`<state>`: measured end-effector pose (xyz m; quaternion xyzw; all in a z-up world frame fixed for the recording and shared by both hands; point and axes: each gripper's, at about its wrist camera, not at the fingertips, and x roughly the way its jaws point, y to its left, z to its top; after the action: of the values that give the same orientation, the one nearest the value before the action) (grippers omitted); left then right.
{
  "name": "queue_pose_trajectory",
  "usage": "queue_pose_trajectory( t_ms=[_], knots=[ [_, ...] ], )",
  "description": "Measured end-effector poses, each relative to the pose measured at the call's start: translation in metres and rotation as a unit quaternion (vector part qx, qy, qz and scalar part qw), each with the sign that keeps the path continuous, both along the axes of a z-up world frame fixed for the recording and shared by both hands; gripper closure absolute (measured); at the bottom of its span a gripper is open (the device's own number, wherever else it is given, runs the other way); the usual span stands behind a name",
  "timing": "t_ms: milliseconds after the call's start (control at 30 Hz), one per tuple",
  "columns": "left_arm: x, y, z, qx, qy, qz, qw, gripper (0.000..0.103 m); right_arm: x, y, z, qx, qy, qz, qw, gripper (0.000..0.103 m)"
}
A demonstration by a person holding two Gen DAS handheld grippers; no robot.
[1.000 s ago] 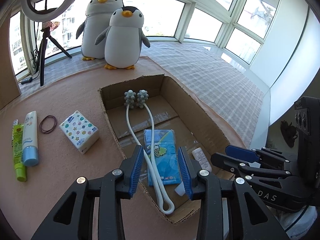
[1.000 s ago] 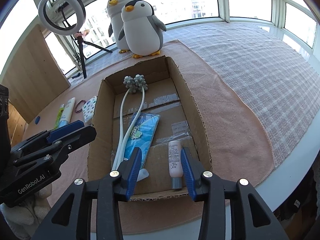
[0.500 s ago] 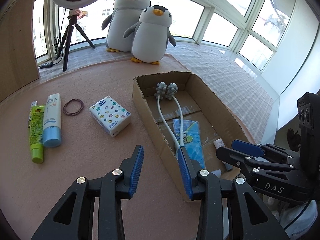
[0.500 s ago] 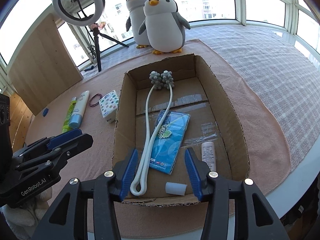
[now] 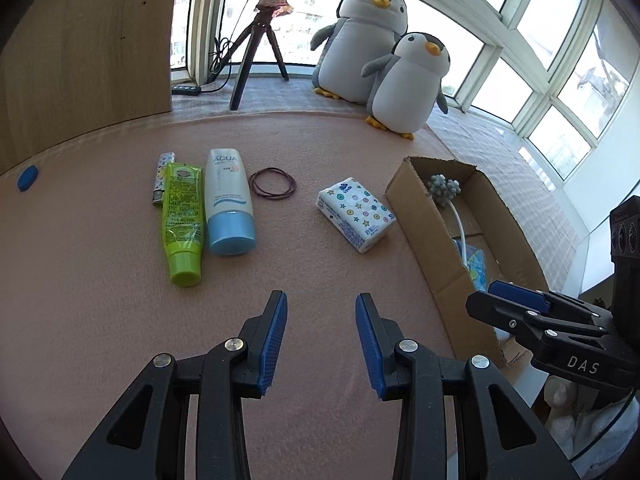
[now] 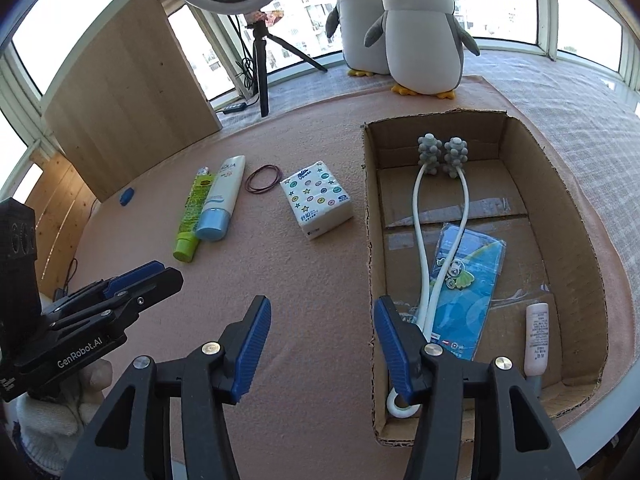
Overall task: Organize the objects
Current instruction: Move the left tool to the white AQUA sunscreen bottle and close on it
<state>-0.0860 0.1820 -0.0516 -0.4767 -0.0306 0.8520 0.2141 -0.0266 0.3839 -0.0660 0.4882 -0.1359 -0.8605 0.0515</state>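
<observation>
Tissue pack (image 5: 355,213) looks light, soft & squashy w/ slick plastic wrap, so prob best pinched across its short sides mid-body, not by a corner. It lies flat on the pink worktop (image 5: 100,280) just beside the cardboard box (image 5: 424,216), well ahead of the left gripper (image 5: 321,342) & slightly right of its centreline; both left & right gripper (image 6: 322,350) jaws are spread, holding nothing

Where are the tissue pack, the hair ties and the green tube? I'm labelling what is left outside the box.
tissue pack (image 6: 316,198): right wrist view, middle of its printed top face.
hair ties (image 5: 273,189): left wrist view, near edge of the loop.
green tube (image 5: 181,216): left wrist view, middle of its body.
</observation>
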Motion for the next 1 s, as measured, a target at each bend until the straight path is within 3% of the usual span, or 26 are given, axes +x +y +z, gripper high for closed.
queue_pose_trajectory(
  t_ms=[333,700,1000],
  knots=[
    [-0.07,-0.034,-0.01,0.018,-0.037,0.042,0.9983,0.065,-0.002,-0.017,-0.001,0.001,-0.012,0.0,1.0,0.053],
    [-0.139,-0.008,-0.045,-0.009,-0.06,0.056,0.9966,0.064,0.015,-0.004,-0.005,-0.007,-0.023,-0.011,1.0,0.053],
    [-0.163,-0.009,-0.054,-0.041,-0.056,0.07,0.9952,0.064,0.02,-0.01,-0.006,-0.002,-0.023,-0.005,1.0,0.053]
  ],
)
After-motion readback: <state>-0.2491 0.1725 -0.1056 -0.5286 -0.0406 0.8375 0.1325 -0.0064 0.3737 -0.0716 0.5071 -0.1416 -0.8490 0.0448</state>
